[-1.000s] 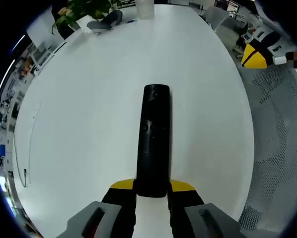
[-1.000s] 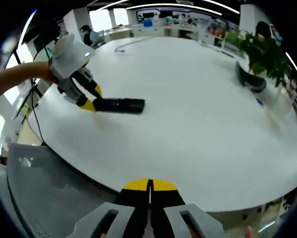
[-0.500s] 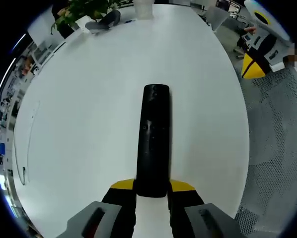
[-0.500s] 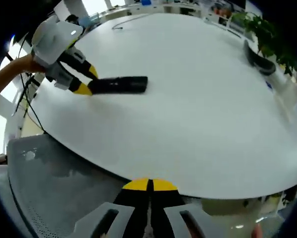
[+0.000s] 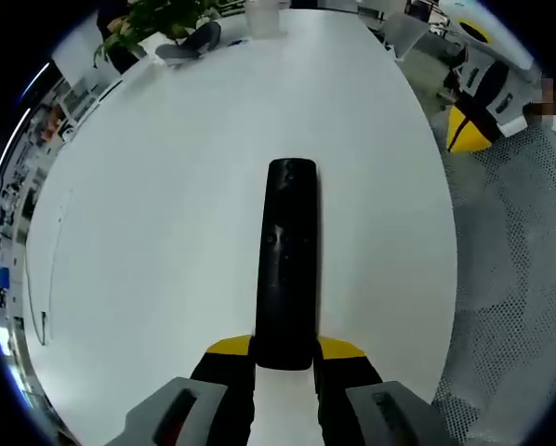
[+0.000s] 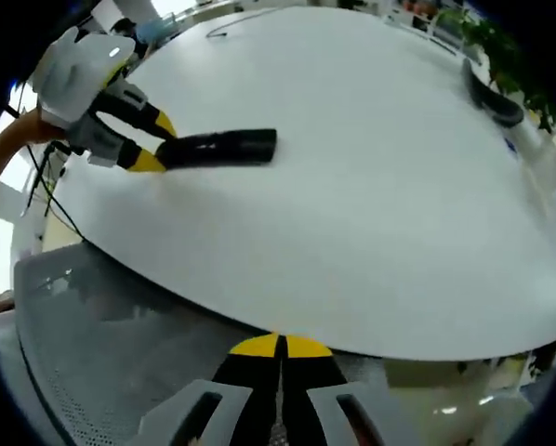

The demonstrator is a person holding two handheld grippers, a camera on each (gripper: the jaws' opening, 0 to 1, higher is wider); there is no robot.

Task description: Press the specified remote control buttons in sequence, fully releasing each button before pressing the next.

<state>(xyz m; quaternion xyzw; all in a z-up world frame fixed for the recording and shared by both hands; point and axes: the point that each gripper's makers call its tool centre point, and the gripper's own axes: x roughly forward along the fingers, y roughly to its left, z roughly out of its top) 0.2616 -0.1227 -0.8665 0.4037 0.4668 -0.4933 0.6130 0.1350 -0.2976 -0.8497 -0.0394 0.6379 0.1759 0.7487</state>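
Compared with a second earlier, the right gripper (image 6: 280, 346) has been carried closer along the table edge, so the remote sits larger in its view; the remote itself is unchanged between the left jaws.

Left gripper (image 5: 284, 351): clamped on the near end of the remote (image 5: 287, 260), which juts forward over the white table (image 5: 148, 223). In the right gripper view the same remote (image 6: 224, 147) is seen side-on, held by the left gripper (image 6: 157, 139) above or on the tabletop; contact with the surface cannot be judged.

Right gripper: jaws pressed together, nothing between them, held off the table edge and well apart from the remote.

Handling, as judged: a light, rigid plastic bar, smooth and likely slippery. A hold at the tail end leaves the button face free, but a press far out may lever it down.

Hard to make out: individual buttons are lost in black glare. A potted plant (image 5: 152, 19) is cut off at the far edge, and the dark object (image 6: 487, 98) by it is not identified.
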